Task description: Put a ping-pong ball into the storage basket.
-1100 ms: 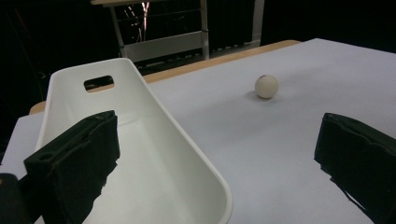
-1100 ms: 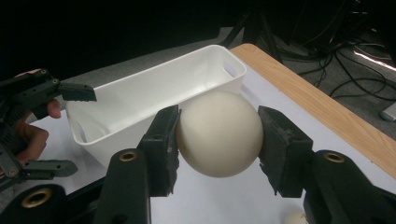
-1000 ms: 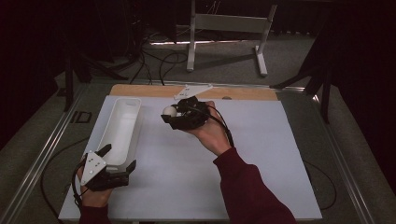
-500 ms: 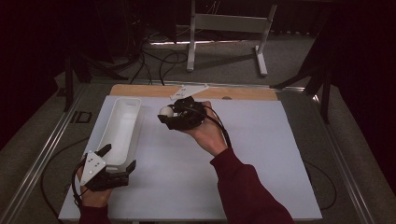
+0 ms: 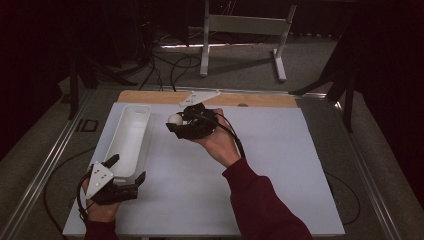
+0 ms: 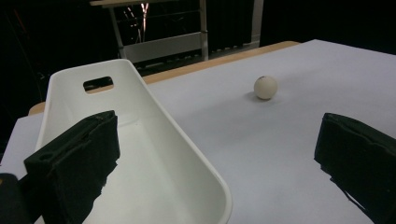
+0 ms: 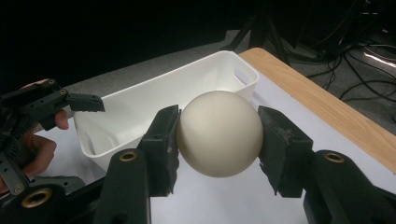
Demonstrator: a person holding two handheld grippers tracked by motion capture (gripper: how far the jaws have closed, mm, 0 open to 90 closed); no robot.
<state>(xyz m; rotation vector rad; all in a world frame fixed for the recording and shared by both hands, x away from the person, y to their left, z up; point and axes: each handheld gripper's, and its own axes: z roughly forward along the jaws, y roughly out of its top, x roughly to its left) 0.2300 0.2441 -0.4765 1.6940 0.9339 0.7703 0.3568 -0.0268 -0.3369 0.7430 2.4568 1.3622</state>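
Jaws of the right gripper (image 7: 219,135) are pinching the ball (image 7: 219,134) across its middle, beside the white bin (image 5: 131,134); it's looking light, hard, slippery. Left gripper (image 5: 126,170) is gaping wide around the bin's near end.

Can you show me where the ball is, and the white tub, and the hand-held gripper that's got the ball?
ball (image 7: 219,133), right gripper view, middle of its round front.
white tub (image 5: 131,131), high view, its inside floor.
right hand-held gripper (image 7: 218,135), right gripper view, midway between the two jaws squeezing the ball.
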